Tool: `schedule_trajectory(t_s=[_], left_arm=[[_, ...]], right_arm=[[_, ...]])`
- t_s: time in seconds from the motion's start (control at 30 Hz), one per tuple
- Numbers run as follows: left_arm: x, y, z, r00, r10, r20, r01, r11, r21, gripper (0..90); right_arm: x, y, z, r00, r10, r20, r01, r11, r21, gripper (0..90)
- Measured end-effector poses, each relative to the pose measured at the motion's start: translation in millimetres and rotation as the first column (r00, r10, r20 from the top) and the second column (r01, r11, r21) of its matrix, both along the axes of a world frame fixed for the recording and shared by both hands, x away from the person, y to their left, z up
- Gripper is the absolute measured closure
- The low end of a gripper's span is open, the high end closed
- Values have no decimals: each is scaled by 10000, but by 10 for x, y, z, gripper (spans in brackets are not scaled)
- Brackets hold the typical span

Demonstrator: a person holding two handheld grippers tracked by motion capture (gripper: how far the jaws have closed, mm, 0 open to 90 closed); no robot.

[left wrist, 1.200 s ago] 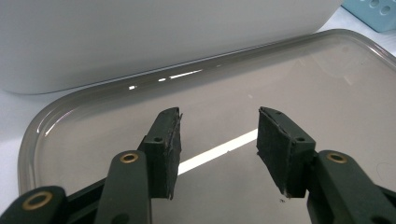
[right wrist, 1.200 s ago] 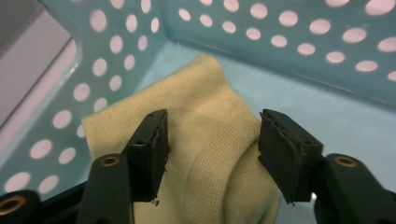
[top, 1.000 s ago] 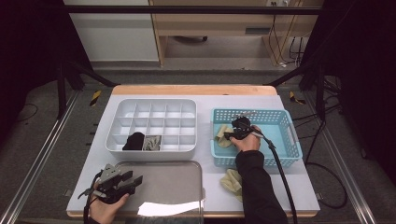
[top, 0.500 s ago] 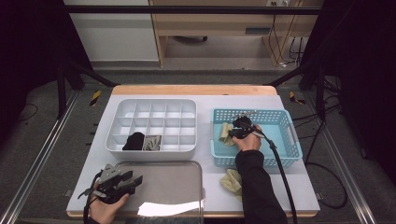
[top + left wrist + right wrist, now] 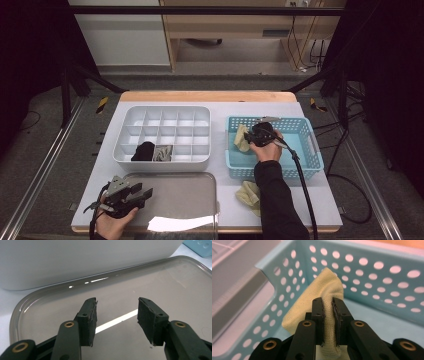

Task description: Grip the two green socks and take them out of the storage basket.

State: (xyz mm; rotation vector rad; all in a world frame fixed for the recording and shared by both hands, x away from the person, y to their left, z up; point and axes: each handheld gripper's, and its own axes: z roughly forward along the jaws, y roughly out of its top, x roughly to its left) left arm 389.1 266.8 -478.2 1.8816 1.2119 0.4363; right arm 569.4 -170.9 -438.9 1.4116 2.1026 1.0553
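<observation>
Since the earlier frame the right hand-held gripper (image 5: 327,322) has just been closing its jaws, and they now pinch the pale sock (image 5: 317,302) lying in the blue basket (image 5: 305,150) against its left wall. That likely means the sock is caught and ready to lift toward the white tray (image 5: 165,135). Otherwise little differs: the left hand-held gripper (image 5: 117,317) hangs spread and empty over the clear lid (image 5: 175,285), and what seems another sock (image 5: 248,194) lies on the table (image 5: 320,195).

The person wears a long black sleeve (image 5: 276,200). Both black two-jaw grippers (image 5: 122,195) (image 5: 260,134) have brass-coloured pivot screws; a black cable (image 5: 302,190) trails toward 5 o'clock.
</observation>
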Motion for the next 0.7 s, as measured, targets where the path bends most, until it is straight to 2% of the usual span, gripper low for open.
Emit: schedule_trajectory(t_s=[0.27,0.4,0.47,0.7], left_arm=[[-1,-2,0,10000,5,5,-5,10000,13,486],[-1,-4,0,10000,0,2,0,10000,28,486],[-1,-4,-1,10000,1,-4,-1,10000,25,486],[-3,-5,0,10000,-7,6,7,10000,45,487]], right_arm=[[-84,-43,144,9982,62,590,-81,9994,322,812],[-146,-65,247,9930,167,1170,-222,9987,454,812],[-188,-94,326,9907,181,1346,-269,9976,638,812],[-312,-140,444,9837,271,1780,-426,9956,839,812]])
